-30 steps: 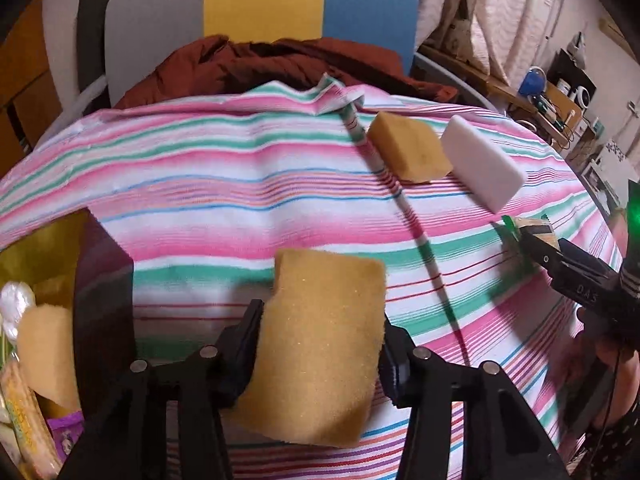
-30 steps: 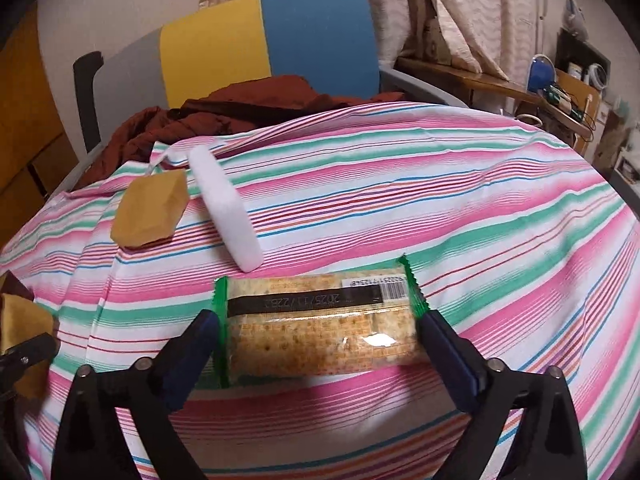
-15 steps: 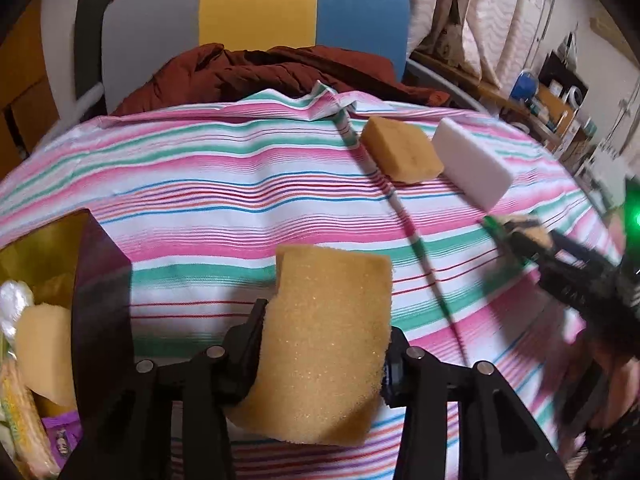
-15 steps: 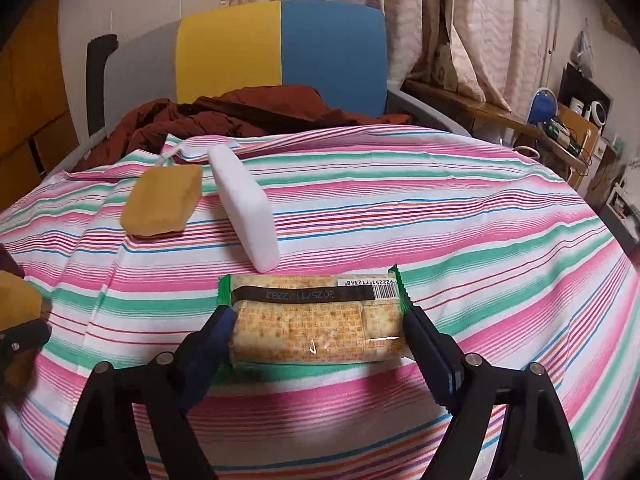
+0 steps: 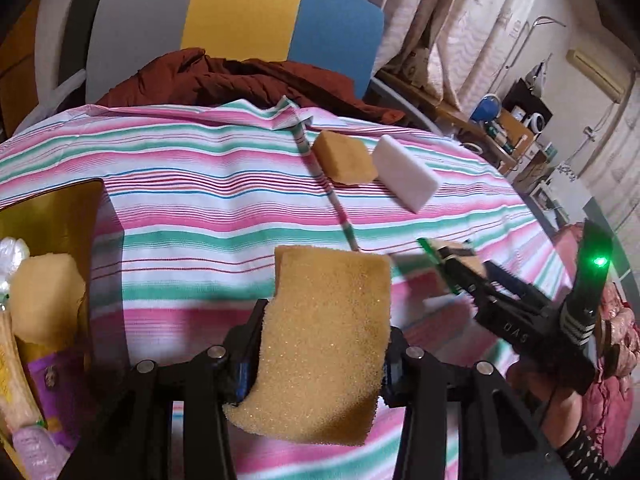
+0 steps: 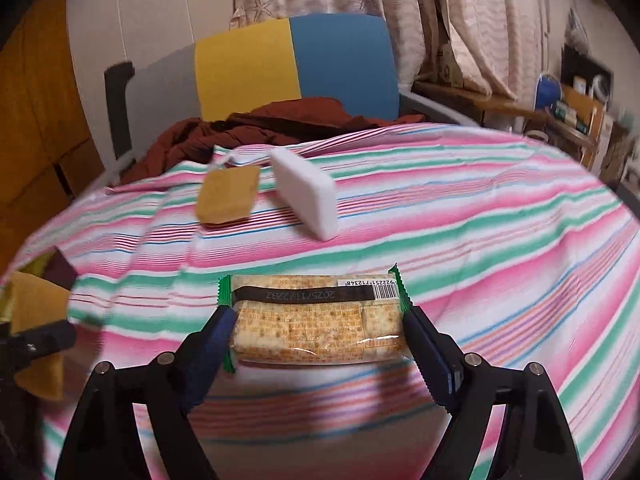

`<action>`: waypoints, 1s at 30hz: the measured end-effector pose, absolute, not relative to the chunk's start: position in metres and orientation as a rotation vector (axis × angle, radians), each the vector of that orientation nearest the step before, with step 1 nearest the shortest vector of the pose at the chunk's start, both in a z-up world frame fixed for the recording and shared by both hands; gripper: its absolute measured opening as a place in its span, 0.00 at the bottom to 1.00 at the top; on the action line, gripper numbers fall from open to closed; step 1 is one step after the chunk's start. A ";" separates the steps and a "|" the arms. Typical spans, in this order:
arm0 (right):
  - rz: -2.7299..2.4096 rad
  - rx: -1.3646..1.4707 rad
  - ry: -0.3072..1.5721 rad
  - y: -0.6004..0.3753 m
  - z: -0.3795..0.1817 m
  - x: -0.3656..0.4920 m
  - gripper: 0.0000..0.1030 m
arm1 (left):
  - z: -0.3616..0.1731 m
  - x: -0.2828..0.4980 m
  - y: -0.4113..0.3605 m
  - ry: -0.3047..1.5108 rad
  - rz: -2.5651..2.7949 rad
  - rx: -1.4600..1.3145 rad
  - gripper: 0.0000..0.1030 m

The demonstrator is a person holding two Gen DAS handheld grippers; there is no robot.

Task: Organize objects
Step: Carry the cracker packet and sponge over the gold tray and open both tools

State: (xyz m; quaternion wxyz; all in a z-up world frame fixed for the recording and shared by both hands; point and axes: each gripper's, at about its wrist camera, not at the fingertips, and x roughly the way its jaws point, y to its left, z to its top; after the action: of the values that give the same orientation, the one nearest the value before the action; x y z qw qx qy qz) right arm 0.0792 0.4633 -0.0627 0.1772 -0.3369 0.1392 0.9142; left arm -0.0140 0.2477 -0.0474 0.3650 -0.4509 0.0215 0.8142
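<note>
My left gripper (image 5: 324, 332) is shut on a yellow sponge (image 5: 332, 280), which it holds above the striped cloth (image 5: 200, 184). In the right wrist view, my right gripper (image 6: 318, 320) is shut on a green-edged cracker packet (image 6: 312, 336), gripped by its two ends and lifted just off the cloth. The left wrist view also shows the right gripper (image 5: 460, 276) coming in from the right. Farther back on the cloth lie a second yellow sponge (image 5: 344, 158) and a white block (image 5: 404, 174), side by side. A gold box (image 5: 60, 216) at the left holds another sponge (image 5: 44, 296).
Packets and wrapped goods fill the gold box's near end. A chair (image 5: 240, 12) with a grey, yellow and blue back stands behind the table, with a brown jacket (image 5: 240, 80) heaped on it. Shelves with clutter stand at the far right. A person's arm shows at the lower right.
The right jaws have closed from wide onto the cracker packet and raised it off the cloth. The left jaws squeezed the sponge tighter and the hand lifted a little.
</note>
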 end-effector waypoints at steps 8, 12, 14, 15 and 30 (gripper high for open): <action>2.672 -0.968 0.515 0.420 -0.055 0.086 0.83 | -0.030 0.006 0.217 0.060 2.110 -1.096 0.44; 2.746 -0.977 0.506 0.393 -0.044 0.080 0.83 | -0.023 0.008 0.193 0.032 2.147 -1.076 0.44; 2.784 -0.984 0.498 0.378 -0.038 0.076 0.83 | -0.020 0.006 0.178 0.008 2.174 -1.075 0.44; 2.806 -0.990 0.496 0.370 -0.035 0.073 0.83 | -0.019 0.004 0.170 -0.008 2.188 -1.078 0.44; 3.107 -1.108 0.299 0.240 0.002 0.016 0.83 | -0.024 -0.075 0.039 -0.176 2.436 -1.245 0.44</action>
State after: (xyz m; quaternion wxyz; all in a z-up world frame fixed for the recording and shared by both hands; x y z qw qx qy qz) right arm 0.0161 0.2396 0.0017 -0.0854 -0.3333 0.0901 0.9346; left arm -0.0753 0.0395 -0.0238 0.1989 -0.4451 -0.0630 0.8708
